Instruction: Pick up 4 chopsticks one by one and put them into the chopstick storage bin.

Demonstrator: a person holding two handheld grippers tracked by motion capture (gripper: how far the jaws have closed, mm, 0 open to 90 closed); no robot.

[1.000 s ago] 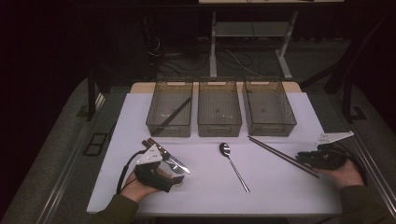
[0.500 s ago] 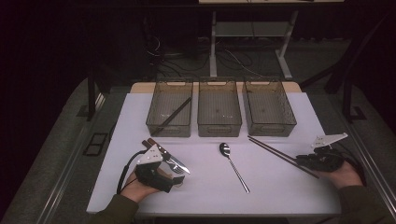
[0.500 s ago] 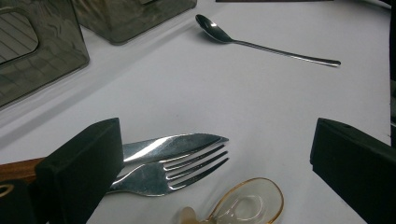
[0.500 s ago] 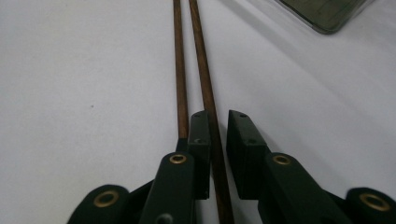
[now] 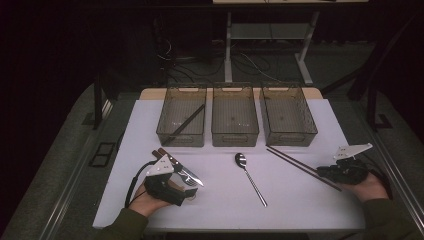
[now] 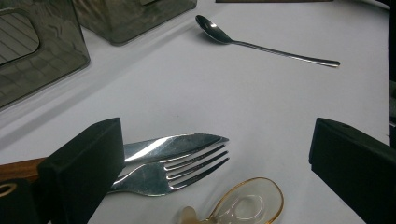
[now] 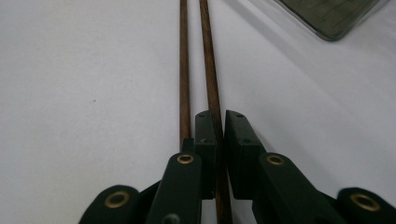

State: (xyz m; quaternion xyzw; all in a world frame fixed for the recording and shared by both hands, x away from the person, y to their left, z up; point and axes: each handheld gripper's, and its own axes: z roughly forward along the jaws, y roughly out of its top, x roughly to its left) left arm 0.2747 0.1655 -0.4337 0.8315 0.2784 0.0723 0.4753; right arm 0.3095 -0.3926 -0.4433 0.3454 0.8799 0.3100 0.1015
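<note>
Item: cutlery sorting, early stage, as judged from the layout.

Right tool [image 7: 219, 140]: jaws have just been closing and now stand narrow, pinching one chopstick [image 7: 212, 79] of the pair. The second chopstick [image 7: 184, 70] lies just outside the left jaw, not gripped. Both sticks run straight ahead of the tool along the tabletop [image 5: 300, 200], still lying flat; the lift is yet to come.

Left tool [image 5: 167, 182]: jaws wide, holding nothing. Between and just ahead of them lie a fork [image 6: 173, 172] and a knife [image 6: 168, 145] with a wooden handle, overlapping, plus a small clear spoon with a gold rim [image 6: 247, 203] nearest the tool.

Done: one dark stick-like piece [image 5: 182, 125] already rests in the left bin [image 5: 165, 131], far ahead of the left tool. The middle bin [image 5: 235, 136] and right bin [image 5: 310, 131] look empty.

Left: chopsticks, fork, knife, clear spoon and a metal spoon [image 5: 250, 177] lying between the two tools.

Obstacles: the ungripped chopstick touches or nearly touches the held one and may drag or roll when it rises. The right bin's near wall stands just beyond the stick tips. Fork and knife overlap, so one may shift with the other.
</note>
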